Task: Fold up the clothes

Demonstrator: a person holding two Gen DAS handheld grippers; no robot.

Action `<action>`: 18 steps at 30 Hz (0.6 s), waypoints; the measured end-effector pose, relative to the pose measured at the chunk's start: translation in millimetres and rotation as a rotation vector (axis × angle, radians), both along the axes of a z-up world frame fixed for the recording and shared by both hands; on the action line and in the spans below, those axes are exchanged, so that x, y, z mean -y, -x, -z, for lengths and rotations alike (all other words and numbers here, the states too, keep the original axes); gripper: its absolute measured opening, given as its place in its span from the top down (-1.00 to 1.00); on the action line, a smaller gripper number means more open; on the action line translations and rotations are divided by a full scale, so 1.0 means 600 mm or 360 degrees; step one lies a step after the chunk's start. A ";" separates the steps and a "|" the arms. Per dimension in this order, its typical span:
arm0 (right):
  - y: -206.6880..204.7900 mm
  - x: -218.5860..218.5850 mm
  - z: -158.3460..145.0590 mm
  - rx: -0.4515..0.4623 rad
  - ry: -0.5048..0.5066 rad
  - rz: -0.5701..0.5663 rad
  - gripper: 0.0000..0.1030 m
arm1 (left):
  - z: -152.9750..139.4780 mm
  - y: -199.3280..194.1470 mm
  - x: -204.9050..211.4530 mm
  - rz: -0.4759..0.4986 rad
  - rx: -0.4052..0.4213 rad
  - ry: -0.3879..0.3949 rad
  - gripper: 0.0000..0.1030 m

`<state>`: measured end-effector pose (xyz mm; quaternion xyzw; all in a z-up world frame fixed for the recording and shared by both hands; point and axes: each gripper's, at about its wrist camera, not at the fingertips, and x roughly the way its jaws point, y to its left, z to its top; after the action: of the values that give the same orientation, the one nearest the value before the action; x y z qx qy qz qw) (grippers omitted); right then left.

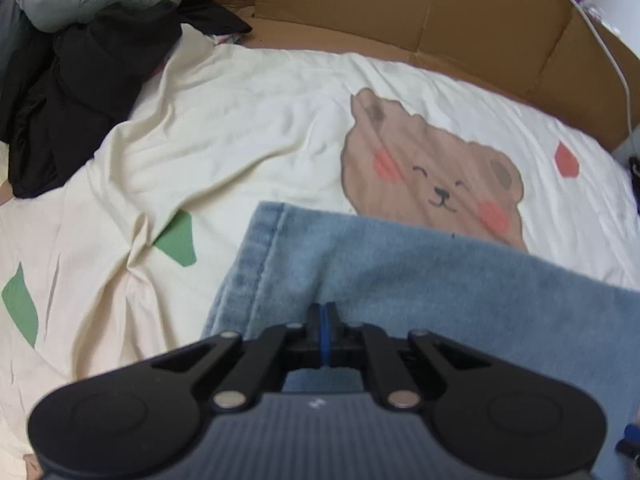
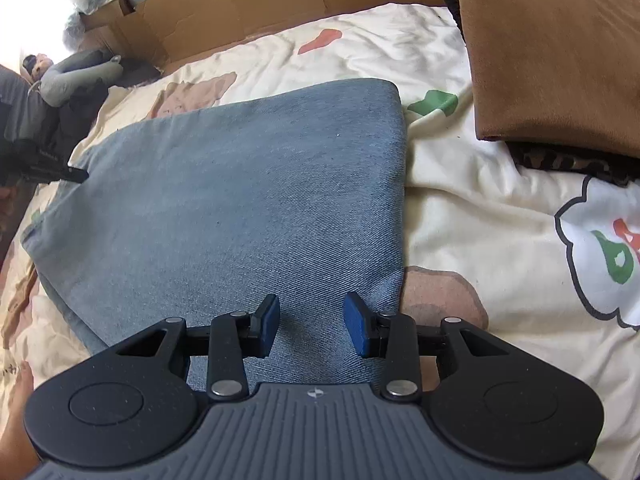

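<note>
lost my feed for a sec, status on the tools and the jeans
Left tool shut, tips over the folded jeans. Right tool open above the denim, nothing gripped. Brown garment beside the jeans, apart.

Each gripper, left gripper (image 1: pixel 323 312) and right gripper (image 2: pixel 311 322), has a grey ribbed housing with a small white mark at its far edge, flanked left and right by black round discs. Black linkage arms with silver pivot pins carry two black fingers. The finger pads (image 2: pixel 267 324) are blue.
</note>
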<state>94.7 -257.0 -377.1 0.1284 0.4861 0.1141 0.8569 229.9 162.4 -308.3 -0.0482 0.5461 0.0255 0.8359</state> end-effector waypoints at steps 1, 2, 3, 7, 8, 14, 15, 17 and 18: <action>-0.001 0.001 0.000 -0.0003 -0.0005 0.0003 0.18 | 0.002 0.001 -0.001 -0.0004 0.0000 0.0003 0.94; -0.001 0.001 0.000 -0.0006 -0.0007 0.0006 0.18 | 0.003 0.000 -0.002 -0.0018 -0.0005 0.0014 0.94; -0.002 0.000 0.000 -0.0008 -0.0008 0.0009 0.18 | 0.002 -0.002 -0.003 -0.0026 -0.0014 0.0018 0.94; -0.007 0.005 -0.007 -0.0045 -0.0054 0.0072 0.18 | -0.026 -0.010 0.007 -0.0050 -0.0030 -0.0019 0.91; -0.007 0.008 -0.009 -0.0052 -0.0074 0.0095 0.18 | -0.033 -0.011 0.010 -0.0032 -0.0012 -0.0036 0.88; -0.008 0.013 -0.010 -0.0047 -0.0065 0.0111 0.19 | -0.037 -0.014 -0.015 -0.0104 0.0001 -0.0040 0.88; -0.008 0.012 -0.007 -0.0047 -0.0055 0.0097 0.19 | -0.034 -0.013 -0.019 -0.0105 -0.0001 -0.0040 0.87; -0.007 0.012 0.000 -0.0042 -0.0052 0.0088 0.19 | -0.025 -0.013 -0.028 -0.0117 -0.0007 -0.0011 0.83; -0.007 0.014 0.002 -0.0041 -0.0061 0.0092 0.19 | -0.020 -0.014 -0.033 -0.0125 -0.0011 0.0007 0.83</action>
<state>98.9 -265.4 -378.2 0.1603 0.4909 0.0968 0.8509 238.6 181.9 -296.4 -0.0713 0.5468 0.0573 0.8323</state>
